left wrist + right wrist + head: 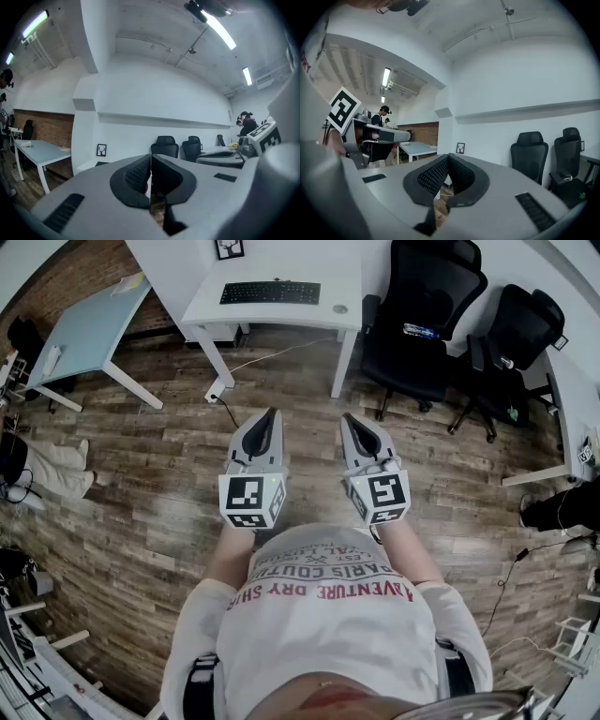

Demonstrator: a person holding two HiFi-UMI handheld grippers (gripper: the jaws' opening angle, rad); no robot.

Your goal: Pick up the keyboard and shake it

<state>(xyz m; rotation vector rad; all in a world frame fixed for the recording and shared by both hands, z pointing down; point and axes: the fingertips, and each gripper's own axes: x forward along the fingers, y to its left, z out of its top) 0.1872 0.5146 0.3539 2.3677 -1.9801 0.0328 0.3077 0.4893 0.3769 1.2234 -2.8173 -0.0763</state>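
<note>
A black keyboard (pixel 270 292) lies on a white desk (pixel 281 313) at the far middle of the head view. My left gripper (pixel 273 412) and right gripper (pixel 346 417) hang side by side over the wooden floor, well short of the desk. Both point toward it. Each is shut with nothing between its jaws. In the left gripper view the left gripper (pixel 150 159) has its black pads (pixel 138 174) pressed together. The right gripper (pixel 448 158) shows the same in the right gripper view. The keyboard is hidden behind the jaws in both gripper views.
Two black office chairs (pixel 427 320) stand right of the desk, a cable (pixel 272 354) runs under it. A light blue table (pixel 89 329) is at far left. A small framed picture (pixel 229 248) sits on the desk. People stand at the room's edges.
</note>
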